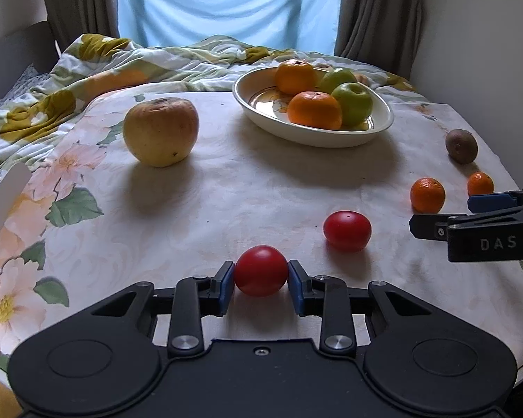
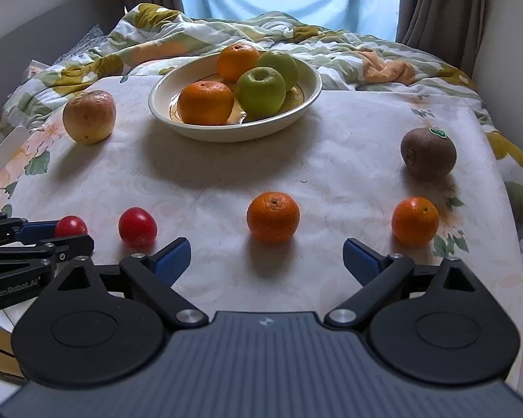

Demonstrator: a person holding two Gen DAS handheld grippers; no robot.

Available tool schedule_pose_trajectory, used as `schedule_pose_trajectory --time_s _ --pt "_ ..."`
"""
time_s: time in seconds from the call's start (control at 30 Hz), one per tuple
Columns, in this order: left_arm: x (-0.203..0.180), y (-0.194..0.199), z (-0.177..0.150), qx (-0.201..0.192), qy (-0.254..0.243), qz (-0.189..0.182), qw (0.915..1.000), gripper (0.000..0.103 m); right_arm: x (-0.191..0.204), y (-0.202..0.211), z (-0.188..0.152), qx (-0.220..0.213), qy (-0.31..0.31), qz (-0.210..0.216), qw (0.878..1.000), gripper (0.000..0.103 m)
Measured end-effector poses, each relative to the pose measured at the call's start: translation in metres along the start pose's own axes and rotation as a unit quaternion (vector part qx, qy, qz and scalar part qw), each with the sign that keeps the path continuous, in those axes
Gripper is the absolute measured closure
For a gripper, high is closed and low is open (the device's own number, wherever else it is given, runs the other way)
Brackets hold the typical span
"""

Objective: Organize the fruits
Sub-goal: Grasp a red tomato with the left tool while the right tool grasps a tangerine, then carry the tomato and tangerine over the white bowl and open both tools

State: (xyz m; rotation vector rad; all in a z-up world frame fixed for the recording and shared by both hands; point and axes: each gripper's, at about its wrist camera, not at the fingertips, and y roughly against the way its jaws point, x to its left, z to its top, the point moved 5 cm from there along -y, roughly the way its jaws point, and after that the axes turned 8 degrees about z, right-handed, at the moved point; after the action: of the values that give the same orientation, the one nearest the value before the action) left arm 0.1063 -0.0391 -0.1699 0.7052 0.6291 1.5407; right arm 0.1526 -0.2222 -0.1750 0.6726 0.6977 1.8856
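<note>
On a tabletop (image 2: 331, 160) draped in a pale floral cloth, the left tool (image 1: 261, 276) pinches a smooth, round red tomato (image 1: 261, 270) between its blue pads, at the near edge. A second tomato (image 1: 347, 230) lies just to its right, apart from it. The right tool (image 2: 266, 256) stands spread wide, nothing between its fingers; a dimpled mandarin (image 2: 273, 216) sits just beyond the gap. Another mandarin (image 2: 415, 221) rests to the near right, with a fuzzy brown kiwi (image 2: 428, 153), stickered on top, behind it. At the far centre, a glossy cream bowl (image 2: 303, 104) holds two oranges (image 2: 205, 102) and two green apples (image 2: 260, 90), the farther apple half hidden by the nearer. A blemished yellow apple (image 1: 161, 131) stands alone at the far left. A rumpled quilt (image 2: 209, 31) lies behind the tabletop, below a curtained window. In the left wrist view the right tool enters from the right edge, largely cut off.
</note>
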Motion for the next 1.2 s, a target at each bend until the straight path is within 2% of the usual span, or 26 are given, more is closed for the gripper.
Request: schedule_pose_trajectory --time_s 0.17,0.23,0.3,0.47,0.57,0.63,1.2 --pt "0.002 0.001 0.0 0.004 0.005 0.008 1.0 0.067 -0.003 -0.012 0.004 0.014 -0.001 -0.003 1.0 0.0" --pt "0.004 0.001 0.0 0.006 0.009 0.01 0.9999 0.067 -0.003 -0.017 0.005 0.02 0.003 0.0 1.0 0.009" --pt "0.006 0.001 0.0 0.007 0.015 0.012 0.9998 0.067 -0.004 -0.021 0.006 0.024 0.005 0.001 1.0 0.013" --pt "0.008 0.001 -0.001 0.009 0.023 0.017 0.9995 0.067 -0.004 -0.024 0.01 0.022 0.013 0.0 1.0 0.017" --pt "0.009 0.003 0.0 0.008 0.024 0.022 0.9994 0.067 -0.004 -0.024 0.013 0.017 0.019 -0.001 1.0 0.033" --pt "0.01 0.007 0.002 0.005 0.024 0.028 0.9993 0.067 -0.003 -0.024 0.016 0.017 0.029 -0.007 0.999 0.051" --pt "0.01 0.05 0.042 -0.027 0.035 0.03 0.9986 0.067 -0.002 0.01 0.039 0.008 0.021 0.006 1.0 0.052"
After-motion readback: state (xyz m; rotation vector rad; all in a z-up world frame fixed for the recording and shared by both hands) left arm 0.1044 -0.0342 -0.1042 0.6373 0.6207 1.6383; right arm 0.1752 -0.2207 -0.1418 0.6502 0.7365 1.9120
